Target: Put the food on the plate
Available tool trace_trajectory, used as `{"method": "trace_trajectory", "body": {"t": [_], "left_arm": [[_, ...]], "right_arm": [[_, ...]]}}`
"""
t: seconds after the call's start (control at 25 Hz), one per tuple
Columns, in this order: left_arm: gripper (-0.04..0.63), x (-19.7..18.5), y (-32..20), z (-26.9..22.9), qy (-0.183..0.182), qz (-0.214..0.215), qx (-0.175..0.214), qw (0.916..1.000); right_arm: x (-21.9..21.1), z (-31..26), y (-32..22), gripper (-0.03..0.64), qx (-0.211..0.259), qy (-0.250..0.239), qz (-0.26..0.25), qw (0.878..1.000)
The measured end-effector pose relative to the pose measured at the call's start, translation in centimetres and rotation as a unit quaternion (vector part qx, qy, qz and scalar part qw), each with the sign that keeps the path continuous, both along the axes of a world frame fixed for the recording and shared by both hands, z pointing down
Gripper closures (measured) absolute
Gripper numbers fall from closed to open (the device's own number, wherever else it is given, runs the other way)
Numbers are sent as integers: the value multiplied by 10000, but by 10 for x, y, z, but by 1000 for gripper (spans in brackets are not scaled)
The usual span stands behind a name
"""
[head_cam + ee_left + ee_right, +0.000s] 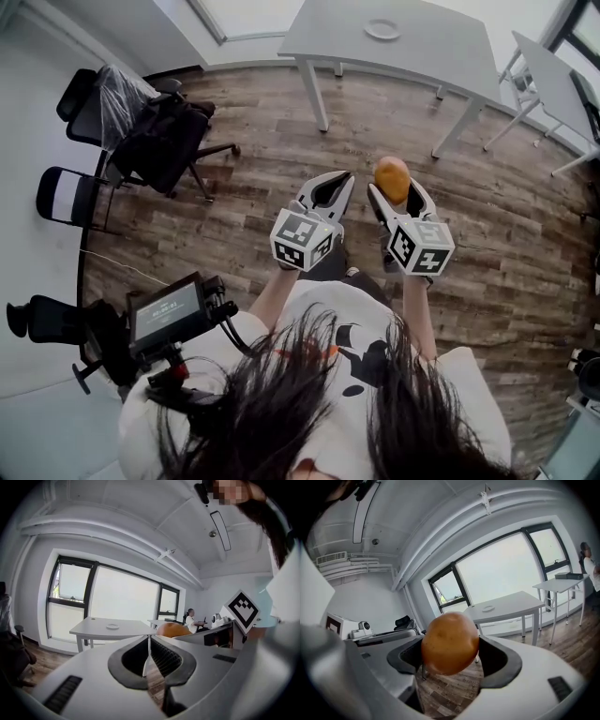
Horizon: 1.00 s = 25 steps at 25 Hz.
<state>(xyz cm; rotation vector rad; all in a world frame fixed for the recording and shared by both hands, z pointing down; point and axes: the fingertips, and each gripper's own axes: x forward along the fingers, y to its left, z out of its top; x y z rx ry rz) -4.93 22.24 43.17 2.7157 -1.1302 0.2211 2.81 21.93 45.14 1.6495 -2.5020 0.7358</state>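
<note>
My right gripper is shut on a round orange-brown food item, seen large between the jaws in the right gripper view as the food item. My left gripper hangs beside it, shut with nothing in it; its jaws meet at the left gripper, and the food item peeks past to the right. A small white plate lies on the white table ahead, also visible as the plate and the plate. Both grippers are held above the wooden floor, well short of the table.
Black office chairs stand at the left. A second white table is at the right. A handheld monitor rig sits at my lower left. A person sits at a desk in the distance.
</note>
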Motion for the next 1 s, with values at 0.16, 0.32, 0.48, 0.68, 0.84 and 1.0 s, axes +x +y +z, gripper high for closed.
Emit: {"method": "trace_trajectory", "body": {"t": [0.16, 0.32, 0.48, 0.68, 0.84, 1.0], "left_arm": [[589, 9, 1, 4, -68, 39, -7, 10000], [589, 8, -7, 3, -67, 74, -6, 9999], [589, 15, -43, 7, -23, 145, -17, 9999], [589, 17, -70, 10, 14, 257, -2, 9997], [589, 4, -142, 11, 36, 327, -75, 9994], [589, -8, -195, 6, 129, 343, -73, 9993]], "right_arm": [[7, 3, -3, 258, -9, -54, -13, 10000], [5, 2, -13, 258, -27, -72, -11, 10000], [9, 7, -48, 258, -55, -62, 16, 10000], [8, 8, -75, 258, -27, -25, 64, 10000], [-3, 12, -141, 258, -174, -22, 184, 9997], [-12, 13, -186, 258, -240, -19, 280, 9993]]}}
